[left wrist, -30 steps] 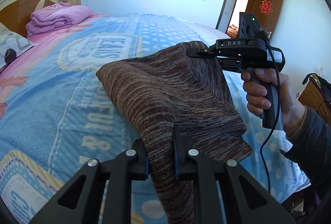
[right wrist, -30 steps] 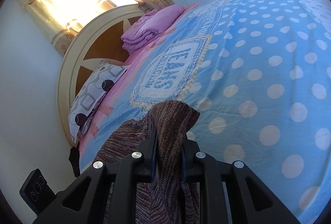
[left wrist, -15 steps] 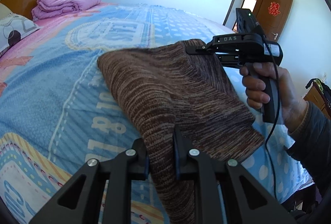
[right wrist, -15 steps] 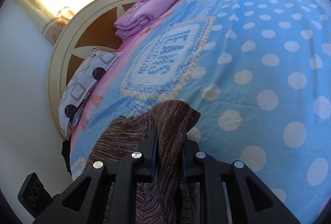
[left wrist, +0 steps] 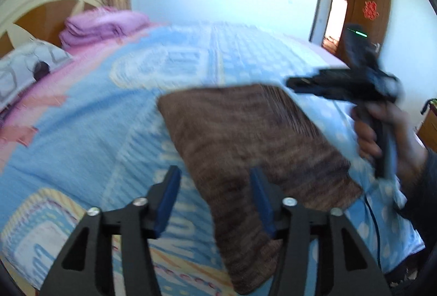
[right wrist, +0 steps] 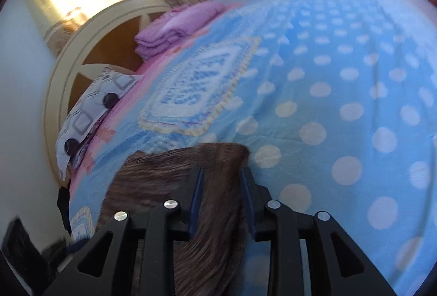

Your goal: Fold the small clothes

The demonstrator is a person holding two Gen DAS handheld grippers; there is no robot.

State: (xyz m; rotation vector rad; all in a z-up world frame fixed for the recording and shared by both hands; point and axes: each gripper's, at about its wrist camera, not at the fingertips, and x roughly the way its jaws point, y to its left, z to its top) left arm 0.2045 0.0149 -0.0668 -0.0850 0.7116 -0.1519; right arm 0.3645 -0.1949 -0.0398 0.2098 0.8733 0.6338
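On the blue patterned bedspread [left wrist: 82, 132] the brown knit garment [left wrist: 245, 132] lies folded and nearly flat, and we are letting it go. Our left gripper [left wrist: 215, 200] has its jaws opening, the blue pads standing clear of the cloth, whose near corner runs between them and under the right-hand pad. We judge the knit soft, light and floppy, with enough nap not to slide, so corners or a folded edge are the places to take it. Farther right, our right gripper [right wrist: 221, 203] is opening too; the far corner of the garment sits between its pads, and through the blur it seems they no longer pinch it.
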